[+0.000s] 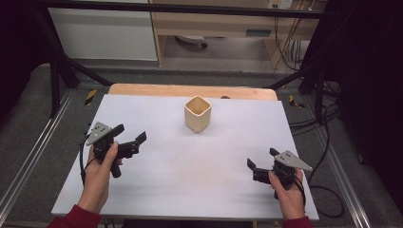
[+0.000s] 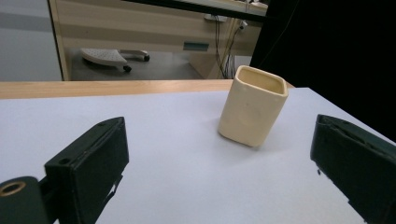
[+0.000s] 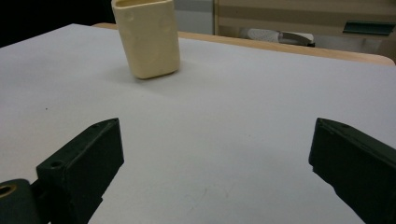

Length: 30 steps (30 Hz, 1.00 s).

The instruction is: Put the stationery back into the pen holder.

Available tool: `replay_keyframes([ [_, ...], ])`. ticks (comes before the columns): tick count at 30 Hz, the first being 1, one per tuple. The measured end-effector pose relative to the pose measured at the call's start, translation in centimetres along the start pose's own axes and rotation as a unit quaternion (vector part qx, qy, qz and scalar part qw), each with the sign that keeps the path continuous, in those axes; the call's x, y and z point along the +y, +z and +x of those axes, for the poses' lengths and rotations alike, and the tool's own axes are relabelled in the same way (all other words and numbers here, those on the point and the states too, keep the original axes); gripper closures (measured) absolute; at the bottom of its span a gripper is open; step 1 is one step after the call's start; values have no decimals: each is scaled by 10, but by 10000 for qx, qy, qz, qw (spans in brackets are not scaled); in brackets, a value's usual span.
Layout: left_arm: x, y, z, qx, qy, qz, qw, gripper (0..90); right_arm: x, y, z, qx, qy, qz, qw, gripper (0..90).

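Near far table edge: cup upright | left gripper, right gripper agape, well apart

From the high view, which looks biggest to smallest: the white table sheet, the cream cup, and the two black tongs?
1. White table sheet, by far the largest.
2. Left tongs and right tongs: alike, so not ranked against each other.
3. Cream cup, slightly smaller, though it stands farther from the camera, so this is unsure.
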<state>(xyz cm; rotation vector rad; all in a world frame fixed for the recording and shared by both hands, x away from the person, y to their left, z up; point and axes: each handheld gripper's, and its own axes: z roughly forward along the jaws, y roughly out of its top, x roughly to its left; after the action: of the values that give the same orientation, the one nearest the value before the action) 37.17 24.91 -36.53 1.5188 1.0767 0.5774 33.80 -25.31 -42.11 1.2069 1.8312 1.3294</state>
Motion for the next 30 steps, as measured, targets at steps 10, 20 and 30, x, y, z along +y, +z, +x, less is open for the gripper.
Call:
replay_keyframes([
  [10, -19, -22, 3, 82, 83, -50, 9999, 53, 2, -5, -1, -112, -48, -75, 9999, 35],
  [20, -46, -40, 1, 72, 96, 39, 9999, 53, 0, -2, -1, -86, -71, 8, 9999, 35],
  [30, -77, -49, 0, 29, 232, 348, 9991, 57, -2, 1, 0, -35, -77, 213, 9997, 37],
])
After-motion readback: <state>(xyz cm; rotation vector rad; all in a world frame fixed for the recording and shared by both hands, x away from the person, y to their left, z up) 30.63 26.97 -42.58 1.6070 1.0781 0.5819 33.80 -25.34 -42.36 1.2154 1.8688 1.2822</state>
